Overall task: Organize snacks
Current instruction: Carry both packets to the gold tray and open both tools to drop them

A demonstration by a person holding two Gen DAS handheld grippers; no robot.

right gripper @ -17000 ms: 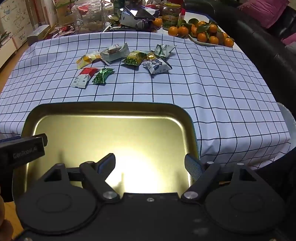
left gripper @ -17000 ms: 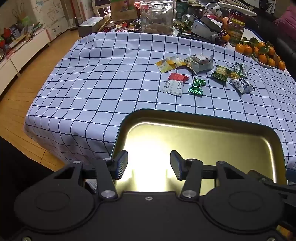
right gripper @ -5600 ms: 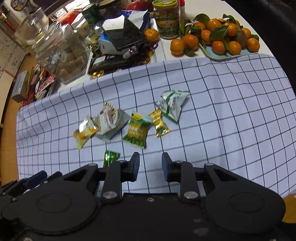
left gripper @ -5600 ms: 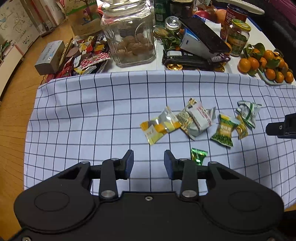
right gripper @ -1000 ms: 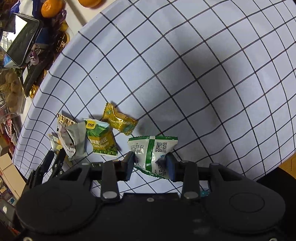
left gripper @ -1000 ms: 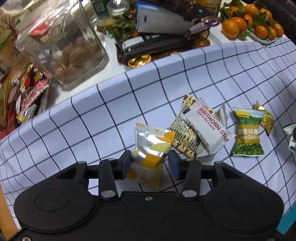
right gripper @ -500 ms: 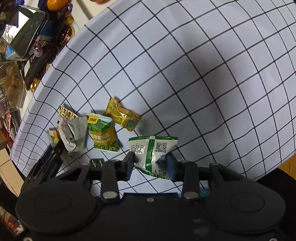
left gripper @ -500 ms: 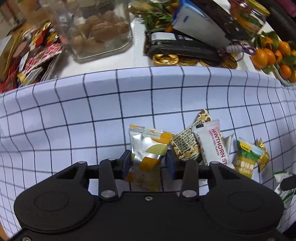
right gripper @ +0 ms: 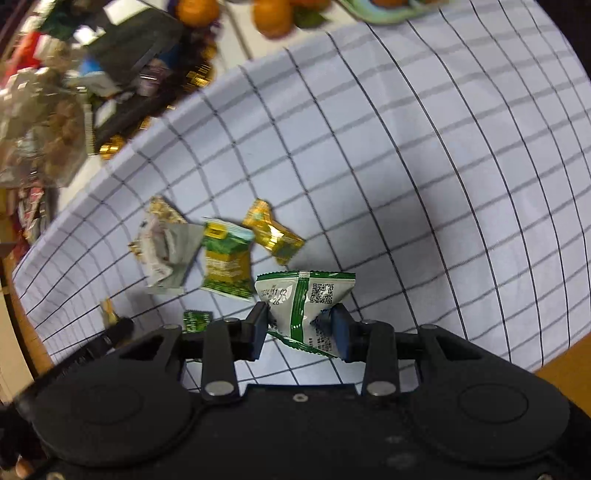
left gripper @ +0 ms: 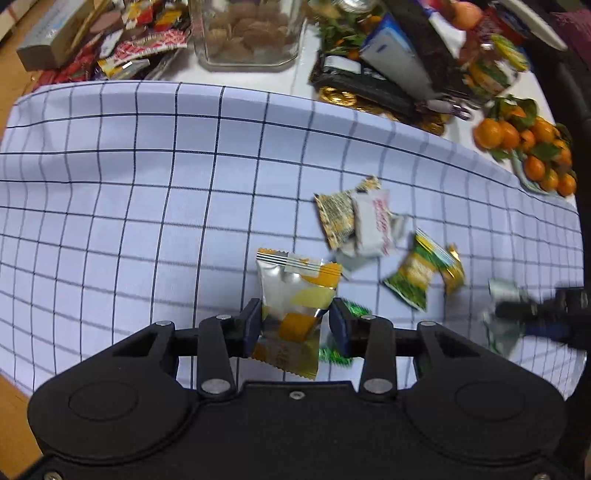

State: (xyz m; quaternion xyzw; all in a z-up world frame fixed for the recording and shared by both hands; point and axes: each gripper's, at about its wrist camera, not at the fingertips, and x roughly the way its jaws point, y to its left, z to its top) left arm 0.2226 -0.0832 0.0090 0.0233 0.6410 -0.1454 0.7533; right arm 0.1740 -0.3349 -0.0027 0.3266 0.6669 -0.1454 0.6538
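Observation:
My left gripper [left gripper: 295, 325] is shut on a silver and yellow snack packet [left gripper: 293, 295], held up above the checked tablecloth [left gripper: 147, 184]. My right gripper [right gripper: 300, 328] is shut on a white and green packet [right gripper: 306, 295], also lifted off the cloth. Left lying on the cloth are a white packet over a brown one [left gripper: 365, 221], a green garlic-pea packet [left gripper: 417, 273], a gold candy [left gripper: 452, 269] and a small green candy [left gripper: 352, 308] beneath my left fingers. The right gripper shows at the right edge of the left wrist view.
Beyond the cloth's far edge stand a glass jar of nuts [left gripper: 247, 33], a heap of wrapped snacks [left gripper: 122, 48], a dark wallet with gold coins [left gripper: 369, 88] and a plate of tangerines [left gripper: 532, 147]. The cloth's edge and wooden floor [right gripper: 565, 365] lie at the right.
Both grippers have risen with their packets, so the table looks farther away. The left jaws closed onto the yellow packet and lifted it clear of the pile. Both views have rolled.

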